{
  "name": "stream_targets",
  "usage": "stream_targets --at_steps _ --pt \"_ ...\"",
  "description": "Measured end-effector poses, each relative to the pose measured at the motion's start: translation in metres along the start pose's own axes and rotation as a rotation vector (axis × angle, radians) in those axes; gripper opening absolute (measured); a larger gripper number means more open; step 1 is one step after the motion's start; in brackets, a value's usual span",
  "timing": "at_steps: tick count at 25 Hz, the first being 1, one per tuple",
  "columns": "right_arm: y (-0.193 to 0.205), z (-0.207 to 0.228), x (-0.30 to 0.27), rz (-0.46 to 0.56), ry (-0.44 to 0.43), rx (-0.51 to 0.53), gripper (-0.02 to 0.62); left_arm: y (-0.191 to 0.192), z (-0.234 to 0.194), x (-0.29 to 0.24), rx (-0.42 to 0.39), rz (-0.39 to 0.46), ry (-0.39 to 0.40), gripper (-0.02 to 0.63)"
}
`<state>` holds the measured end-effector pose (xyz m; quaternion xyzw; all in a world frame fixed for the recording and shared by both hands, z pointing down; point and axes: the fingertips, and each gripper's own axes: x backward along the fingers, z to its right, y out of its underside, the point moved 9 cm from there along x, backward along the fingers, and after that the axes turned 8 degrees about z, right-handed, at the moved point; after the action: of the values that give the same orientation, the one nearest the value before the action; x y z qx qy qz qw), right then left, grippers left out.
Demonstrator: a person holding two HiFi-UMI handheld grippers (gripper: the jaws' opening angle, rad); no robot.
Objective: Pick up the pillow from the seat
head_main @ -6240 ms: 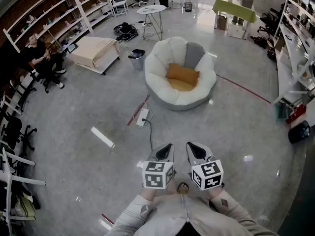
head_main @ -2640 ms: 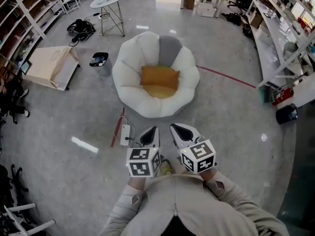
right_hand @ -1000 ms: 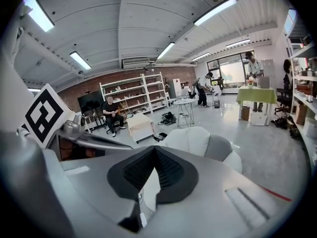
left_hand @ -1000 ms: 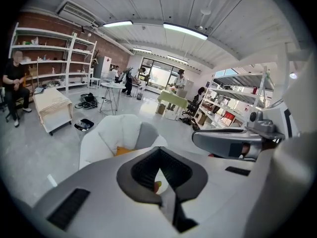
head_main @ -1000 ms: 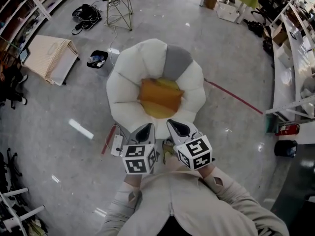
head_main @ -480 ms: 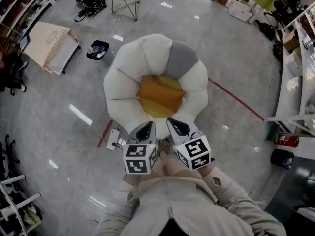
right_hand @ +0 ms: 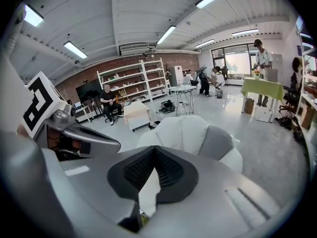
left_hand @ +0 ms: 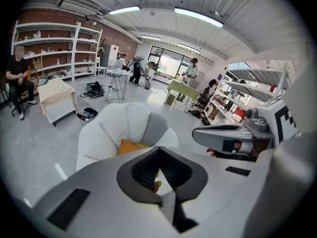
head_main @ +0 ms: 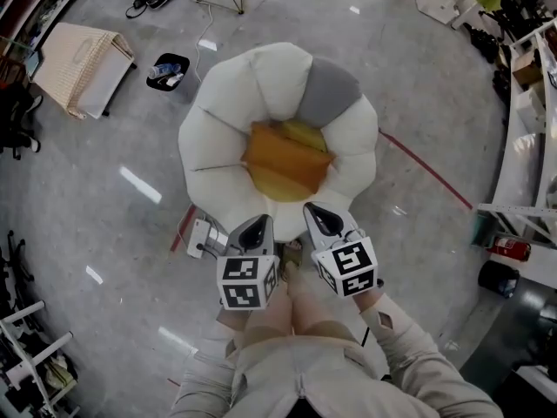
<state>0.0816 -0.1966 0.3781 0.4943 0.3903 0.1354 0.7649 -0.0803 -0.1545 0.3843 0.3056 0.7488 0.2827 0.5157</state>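
Observation:
An orange pillow [head_main: 283, 157] lies in the hollow of a white petal-shaped seat [head_main: 226, 138] that has one grey section. Both grippers hang side by side just short of the seat's near rim, above the floor. My left gripper [head_main: 255, 231] is shut with nothing in it, and my right gripper [head_main: 318, 219] is shut and empty too. In the left gripper view the pillow [left_hand: 130, 146] peeks over the shut left gripper [left_hand: 158, 152], with the seat [left_hand: 111, 128] around it. The right gripper view shows the seat [right_hand: 185, 128] beyond the shut right gripper [right_hand: 154, 151]; the pillow is hidden there.
A white power strip [head_main: 201, 238] with its cable lies on the floor left of the grippers. A black bin [head_main: 165, 70] and a beige box [head_main: 80, 59] stand at the far left. A red line [head_main: 426, 169] crosses the floor to the right, near shelving [head_main: 526, 155]. A person [left_hand: 20, 78] sits far left.
The seat and pillow have come closer and now lie right in front of the grippers. Both grippers stay shut and side by side.

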Motion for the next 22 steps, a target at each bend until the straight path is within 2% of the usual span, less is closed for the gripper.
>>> stream_targets --at_steps 11,22 --pt "0.042 0.033 -0.092 -0.092 0.020 0.036 0.000 0.031 -0.050 -0.074 0.013 -0.090 0.028 0.005" --pt "0.109 0.080 -0.176 -0.233 0.065 0.048 0.002 0.076 -0.091 -0.143 0.099 -0.170 -0.002 0.005"
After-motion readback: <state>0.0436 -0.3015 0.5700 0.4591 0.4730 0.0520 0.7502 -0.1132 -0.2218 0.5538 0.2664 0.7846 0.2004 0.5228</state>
